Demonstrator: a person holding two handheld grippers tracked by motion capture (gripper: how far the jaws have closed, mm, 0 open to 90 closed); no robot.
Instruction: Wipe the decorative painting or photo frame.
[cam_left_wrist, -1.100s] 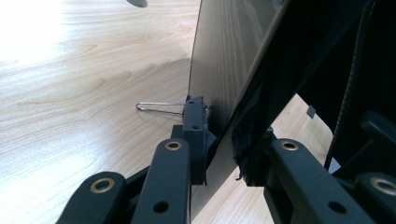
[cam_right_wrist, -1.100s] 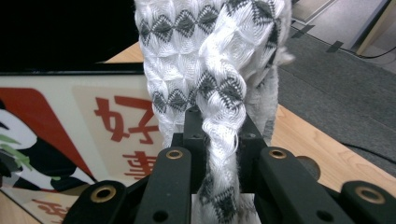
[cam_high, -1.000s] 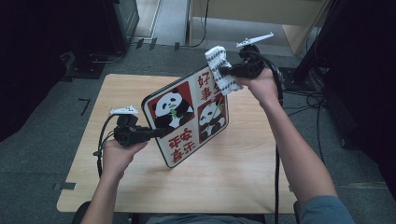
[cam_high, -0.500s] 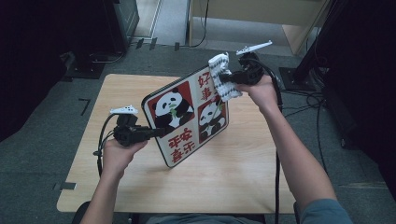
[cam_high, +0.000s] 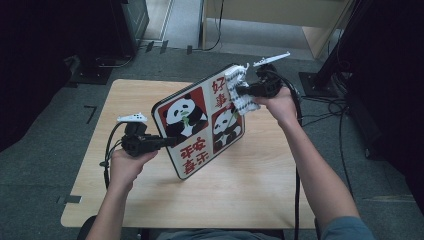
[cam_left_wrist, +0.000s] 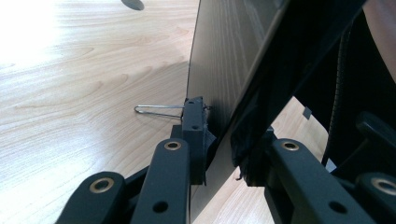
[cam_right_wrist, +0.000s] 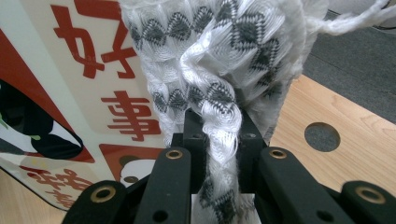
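L gripper (cam_high: 167, 141) clamps tilted square panda-print board (cam_high: 200, 125) steady; R gripper (cam_high: 243, 90), clenched on white patterned cloth (cam_high: 240, 90), should wipe w/ even pressure.

A square board (cam_high: 200, 125) carries red Chinese characters. In the high view, its top right panel reads 好事 and its bottom left panel shows two characters seen upside down, too small to read surely. In the right gripper view, 好事 (cam_right_wrist: 105, 70) stands in red on cream beside a cloth (cam_right_wrist: 219, 60).
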